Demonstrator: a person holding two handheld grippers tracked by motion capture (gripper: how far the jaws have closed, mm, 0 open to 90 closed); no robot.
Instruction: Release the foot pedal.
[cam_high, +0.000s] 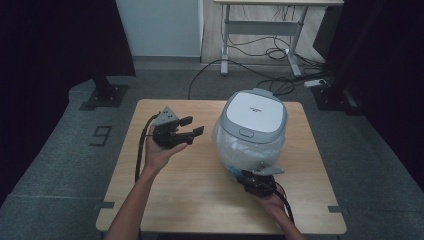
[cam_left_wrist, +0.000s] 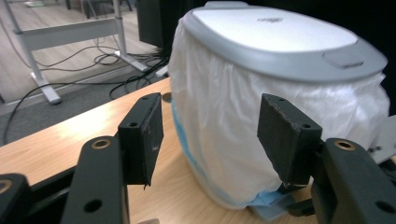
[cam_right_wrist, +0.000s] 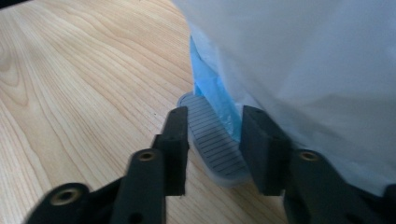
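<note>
The right claw (cam_right_wrist: 212, 135) is sitting open astride the ridged pedal (cam_right_wrist: 215, 142) at the bin's (cam_high: 252, 127) six o'clock foot on the surface (cam_high: 200, 190), while the left claw (cam_high: 192, 131), also open, is hovering at nine o'clock.

Wooden table (cam_high: 200, 190), white desk frame (cam_high: 260, 25), floor cables (cam_high: 270, 52)

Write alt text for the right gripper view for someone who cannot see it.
The right claw sits low over a light wooden table, its two black jaws open on either side of a grey ribbed pedal at the foot of a bin. A white bin bag hangs over the bin on the right, with a strip of blue plastic showing beneath it.
</note>
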